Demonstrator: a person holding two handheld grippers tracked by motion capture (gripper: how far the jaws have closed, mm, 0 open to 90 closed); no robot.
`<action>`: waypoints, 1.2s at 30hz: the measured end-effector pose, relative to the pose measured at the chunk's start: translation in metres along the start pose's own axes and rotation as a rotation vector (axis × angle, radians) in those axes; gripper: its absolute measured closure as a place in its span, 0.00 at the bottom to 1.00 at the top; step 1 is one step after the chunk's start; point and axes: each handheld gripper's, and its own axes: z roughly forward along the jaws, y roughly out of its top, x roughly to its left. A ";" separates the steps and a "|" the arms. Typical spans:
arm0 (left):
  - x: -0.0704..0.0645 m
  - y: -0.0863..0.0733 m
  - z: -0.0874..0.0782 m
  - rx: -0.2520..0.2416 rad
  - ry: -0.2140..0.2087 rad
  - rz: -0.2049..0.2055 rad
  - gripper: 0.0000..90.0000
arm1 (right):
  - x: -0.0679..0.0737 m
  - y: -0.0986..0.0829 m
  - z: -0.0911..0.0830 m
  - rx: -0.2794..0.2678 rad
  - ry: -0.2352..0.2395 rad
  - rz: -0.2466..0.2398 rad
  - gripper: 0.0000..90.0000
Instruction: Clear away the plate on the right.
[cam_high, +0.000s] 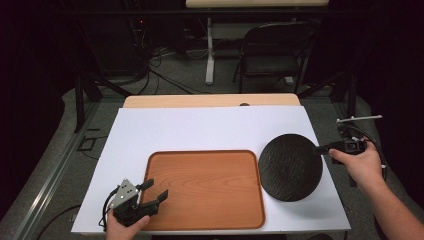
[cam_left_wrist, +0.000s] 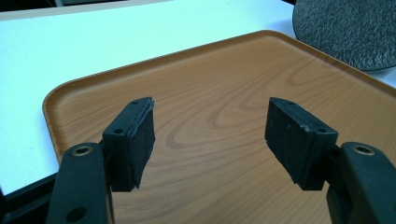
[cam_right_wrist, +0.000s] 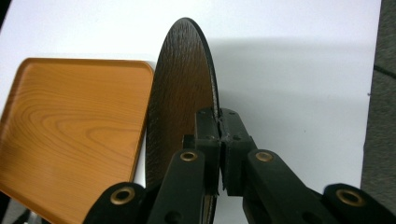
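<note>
A round black textured plate (cam_high: 290, 166) hangs tilted above the white table's right side, just right of the wooden tray (cam_high: 205, 187). My right gripper (cam_high: 320, 148) is shut on the plate's right rim; in the right gripper view the plate (cam_right_wrist: 180, 93) stands edge-on, clamped at my right gripper (cam_right_wrist: 218, 123). My left gripper (cam_high: 152, 192) is open over the tray's near left corner, nothing between its pads (cam_left_wrist: 140, 135). In the left gripper view the tray (cam_left_wrist: 224, 116) lies empty below my left gripper (cam_left_wrist: 212, 128), and the plate (cam_left_wrist: 348, 28) shows at the top right.
A white board (cam_high: 200, 130) covers the wooden table top. Beyond the table stand a black folding chair (cam_high: 275, 55) and a table leg with cables on the grey floor. The table's right edge is close to my right hand.
</note>
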 end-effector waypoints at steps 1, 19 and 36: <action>0.000 0.000 0.000 0.000 0.000 -0.001 0.37 | 0.005 0.003 -0.001 0.005 -0.016 -0.021 0.98; 0.001 0.000 0.000 -0.002 0.000 -0.003 0.37 | 0.036 0.032 -0.016 0.037 -0.129 -0.106 0.97; 0.001 0.000 0.000 -0.004 0.004 -0.006 0.37 | 0.055 0.042 -0.034 0.022 -0.138 -0.152 0.97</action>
